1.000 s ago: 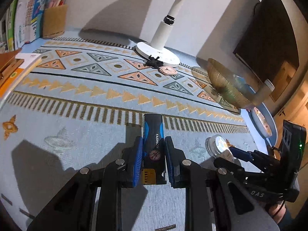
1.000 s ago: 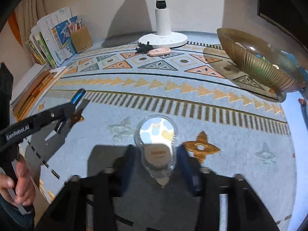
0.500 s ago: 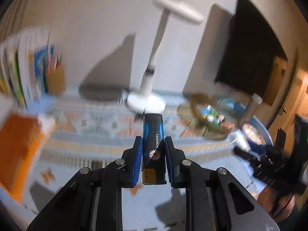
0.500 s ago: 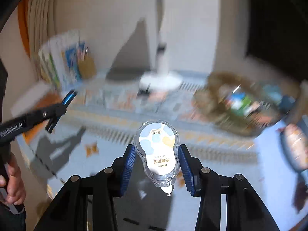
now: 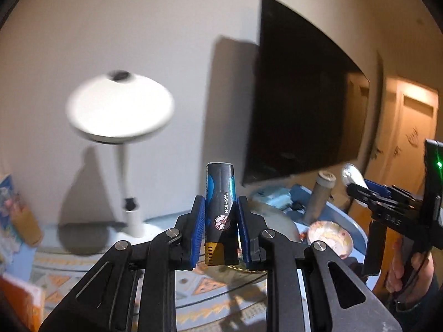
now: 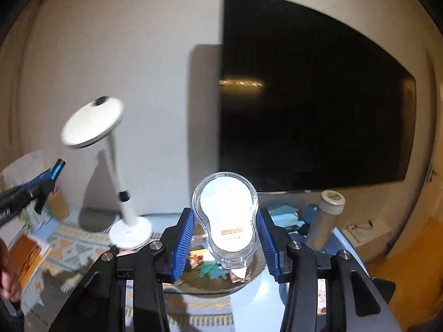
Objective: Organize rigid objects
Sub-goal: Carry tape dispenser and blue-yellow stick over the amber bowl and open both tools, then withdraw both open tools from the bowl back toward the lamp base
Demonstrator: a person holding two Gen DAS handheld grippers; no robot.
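Both grippers are raised above the desk, and each one holds a small object.

Left wrist view: the left gripper (image 5: 220, 222) has its jaws closed on a black and blue lighter (image 5: 220, 213), which stands upright between the blue pads; the word FASHION is on its side. The white desk lamp (image 5: 121, 110) is at 10 o'clock and the dark screen (image 5: 301, 96) at 1 o'clock. At 3 o'clock a hand (image 5: 407, 265) holds the right gripper (image 5: 355, 186).

Right wrist view: the right gripper (image 6: 225, 235) carries a clear plastic case (image 6: 225, 218) with a white label; its jaws have just been closing, and the pads touch its lower sides. Below the case is a glass bowl (image 6: 193, 279) with small items on the desk (image 6: 69, 243). A grey bottle (image 6: 326, 218) stands at 3 o'clock, and the left gripper (image 6: 52, 173) enters at 9 o'clock.
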